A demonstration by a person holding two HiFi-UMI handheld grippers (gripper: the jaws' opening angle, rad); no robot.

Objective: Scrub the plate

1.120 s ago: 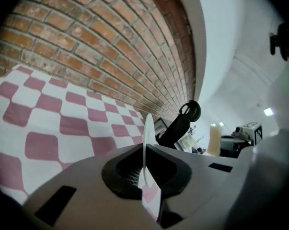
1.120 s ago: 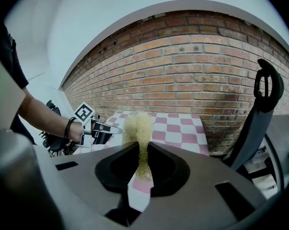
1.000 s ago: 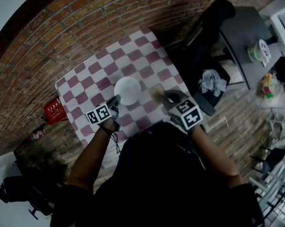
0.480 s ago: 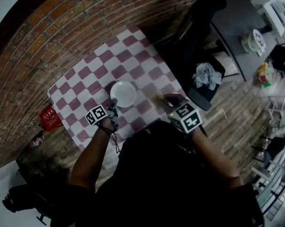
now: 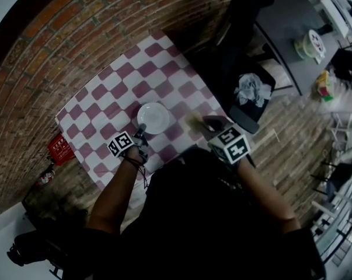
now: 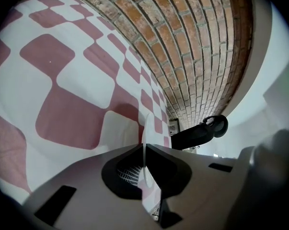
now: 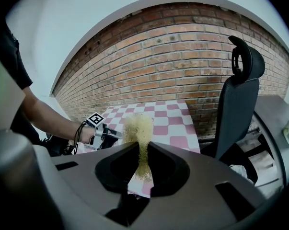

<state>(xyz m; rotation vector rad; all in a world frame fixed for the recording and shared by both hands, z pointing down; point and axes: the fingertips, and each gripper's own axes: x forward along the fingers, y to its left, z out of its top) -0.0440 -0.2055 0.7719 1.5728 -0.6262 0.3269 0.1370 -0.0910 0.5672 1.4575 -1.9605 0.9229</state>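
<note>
A white plate (image 5: 154, 118) rests on the pink-and-white checked table (image 5: 105, 92). My left gripper (image 5: 140, 130) is at its near-left edge, shut on the rim. In the left gripper view the plate (image 6: 145, 176) shows as a thin white edge pinched between the left gripper (image 6: 144, 152) jaws. My right gripper (image 5: 205, 123) holds a yellow sponge (image 5: 194, 121) just right of the plate, apart from it. In the right gripper view the sponge (image 7: 138, 128) sticks up from the shut right gripper (image 7: 141, 150), and the left gripper (image 7: 103, 135) shows beyond it.
A black office chair (image 5: 246, 16) stands close to the table's right side, with a crumpled cloth (image 5: 250, 90) on a seat beside it. A brick wall (image 5: 41, 51) runs behind the table. A red object (image 5: 59, 147) lies on the floor at the left.
My left gripper has sunk toward the table and rolled, still gripping the plate's rim. My right gripper with the sponge has shifted slightly.
</note>
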